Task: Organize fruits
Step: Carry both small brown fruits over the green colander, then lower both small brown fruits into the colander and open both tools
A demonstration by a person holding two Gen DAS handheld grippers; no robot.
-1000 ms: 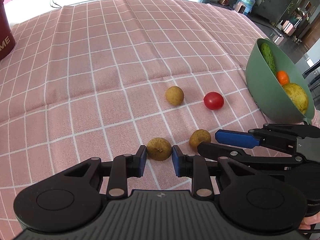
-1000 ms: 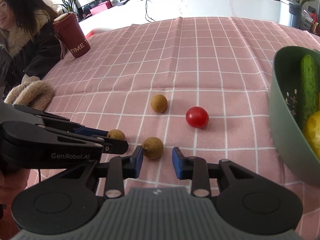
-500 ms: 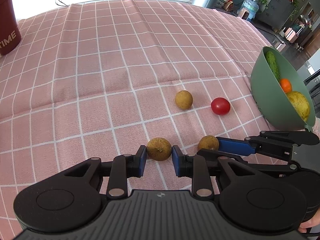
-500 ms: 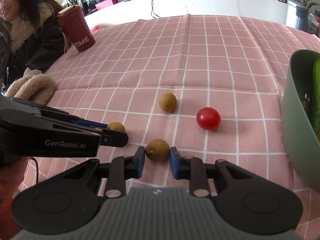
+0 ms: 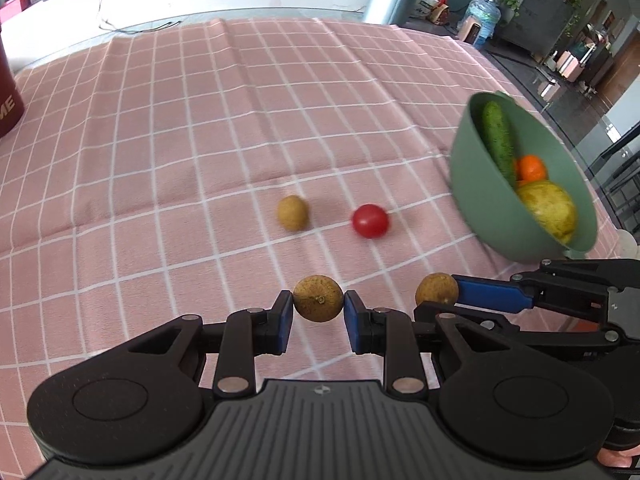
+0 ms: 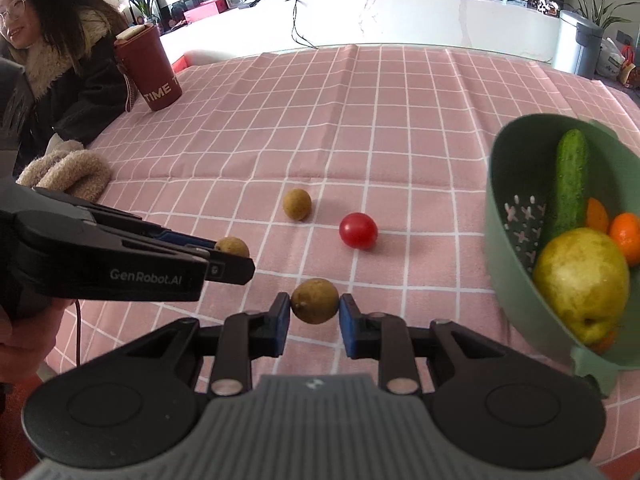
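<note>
While each claw pinches one brown longan, left claw (image 5: 319, 311) and right claw (image 6: 314, 307) sit low in frame, green bowl (image 6: 516, 184) at right.

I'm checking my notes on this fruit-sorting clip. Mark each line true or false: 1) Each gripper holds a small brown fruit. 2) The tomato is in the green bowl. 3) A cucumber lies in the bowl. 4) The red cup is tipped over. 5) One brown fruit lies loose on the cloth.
1) True: the left gripper is shut on a brown fruit, and the right gripper on another brown fruit.
2) False: the tomato lies on the checked cloth, apart from the green bowl.
3) True: the cucumber leans inside it.
4) False: the red cup stands upright.
5) True: the loose brown fruit lies near the tomato.
</note>
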